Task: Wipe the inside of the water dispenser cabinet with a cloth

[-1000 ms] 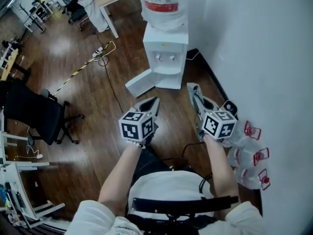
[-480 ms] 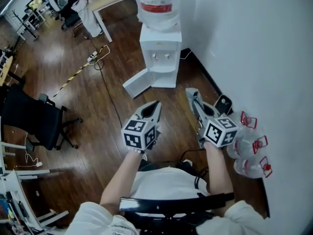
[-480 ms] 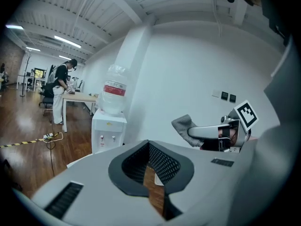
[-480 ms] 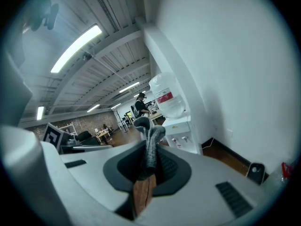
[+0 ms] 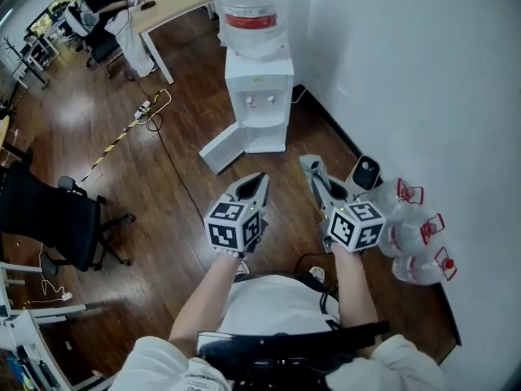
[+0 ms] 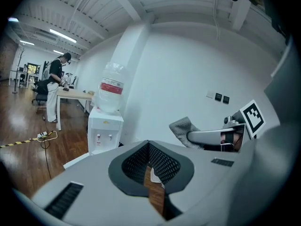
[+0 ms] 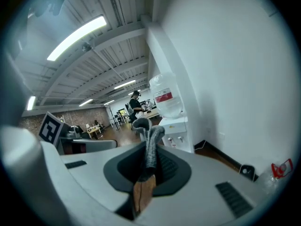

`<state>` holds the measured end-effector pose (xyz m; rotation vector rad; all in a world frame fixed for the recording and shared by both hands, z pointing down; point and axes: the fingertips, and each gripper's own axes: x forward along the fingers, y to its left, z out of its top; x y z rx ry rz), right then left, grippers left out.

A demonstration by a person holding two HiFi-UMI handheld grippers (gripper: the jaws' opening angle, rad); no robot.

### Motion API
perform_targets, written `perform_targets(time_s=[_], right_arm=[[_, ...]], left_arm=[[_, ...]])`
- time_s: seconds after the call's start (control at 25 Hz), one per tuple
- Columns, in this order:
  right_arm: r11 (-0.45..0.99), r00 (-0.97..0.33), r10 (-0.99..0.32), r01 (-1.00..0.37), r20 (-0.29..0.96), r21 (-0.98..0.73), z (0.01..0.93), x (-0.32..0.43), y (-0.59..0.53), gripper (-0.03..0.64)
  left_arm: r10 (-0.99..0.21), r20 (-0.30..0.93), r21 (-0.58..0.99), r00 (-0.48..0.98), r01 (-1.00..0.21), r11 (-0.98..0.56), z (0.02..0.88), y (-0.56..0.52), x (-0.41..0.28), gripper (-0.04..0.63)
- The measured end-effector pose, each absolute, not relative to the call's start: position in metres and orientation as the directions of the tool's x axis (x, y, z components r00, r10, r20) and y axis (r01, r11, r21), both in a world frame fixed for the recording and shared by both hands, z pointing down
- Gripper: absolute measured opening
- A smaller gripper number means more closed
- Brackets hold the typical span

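Right gripper (image 5: 308,164) fingers pinching grey cloth (image 7: 150,147), left gripper (image 5: 260,177) fingers together, empty — water dispenser (image 5: 259,88) inside unseen

Left gripper (image 5: 258,177) jaws closed, right gripper (image 5: 308,163) jaws clamping cloth (image 7: 150,145).

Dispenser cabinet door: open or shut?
Open. The head view shows the door swung wide out from the base of the dispenser.

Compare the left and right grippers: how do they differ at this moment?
The right gripper has its jaws shut on a grey cloth; the left gripper has its jaws together on nothing. The right gripper is nearer the wall and water bottles; the left gripper is over the wooden floor. Both point toward the water dispenser.
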<state>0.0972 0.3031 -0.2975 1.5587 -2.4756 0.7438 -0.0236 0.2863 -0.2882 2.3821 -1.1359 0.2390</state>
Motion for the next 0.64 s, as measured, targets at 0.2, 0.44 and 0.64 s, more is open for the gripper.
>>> perform_targets(time_s=[0.2, 0.44, 0.64], right_arm=[[0.365, -0.470, -0.803, -0.874, 0.367, -0.321, -0.296, 0.090, 0.305, 0.037], [0.393, -0.493, -0.782, -0.865, 0.381, -0.312, -0.293, 0.081, 0.309, 0.037], [0.403, -0.506, -0.770, -0.858, 0.390, -0.318, -0.289, 0.079, 0.310, 0.037]], left_arm=[[-0.695, 0.332, 0.345, 0.637, -0.768, -0.539, -0.296, 0.290, -0.022, -0.002], [-0.702, 0.326, 0.346, 0.633, -0.771, -0.534, -0.297, 0.297, -0.021, -0.003], [-0.703, 0.329, 0.357, 0.631, -0.772, -0.526, -0.293, 0.301, -0.022, -0.003]])
